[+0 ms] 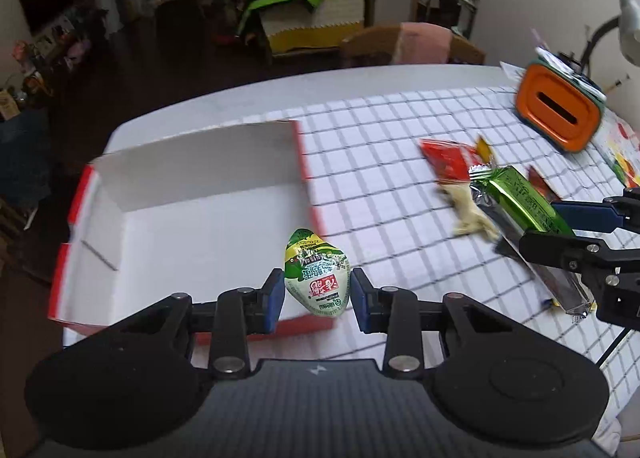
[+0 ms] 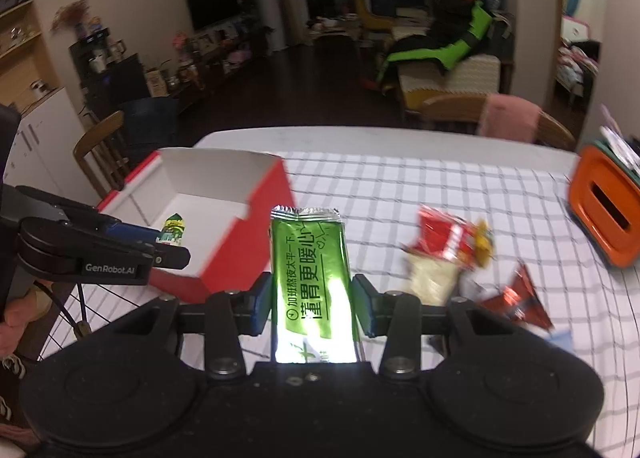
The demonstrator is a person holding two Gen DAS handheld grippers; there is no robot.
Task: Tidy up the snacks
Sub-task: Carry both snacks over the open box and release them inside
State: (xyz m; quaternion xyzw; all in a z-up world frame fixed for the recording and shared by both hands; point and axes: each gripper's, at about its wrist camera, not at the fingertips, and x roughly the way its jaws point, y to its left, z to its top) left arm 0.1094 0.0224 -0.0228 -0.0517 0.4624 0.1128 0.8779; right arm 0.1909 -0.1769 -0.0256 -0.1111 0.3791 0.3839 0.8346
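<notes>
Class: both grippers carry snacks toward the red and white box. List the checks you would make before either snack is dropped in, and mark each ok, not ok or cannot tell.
1. Left gripper shut on small green-white packet: ok.
2. Right gripper shut on green bar: ok.
3. Box open, floor bare: ok.
4. Small packet fully over the box: cannot tell.
5. Green bar over the box: not ok, it is beside it.
6. Grippers apart from each other: ok.

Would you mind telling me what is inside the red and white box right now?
The box shows only a bare white floor. The left gripper and its small green pouch cover the near corner, so that part is hidden.
</notes>
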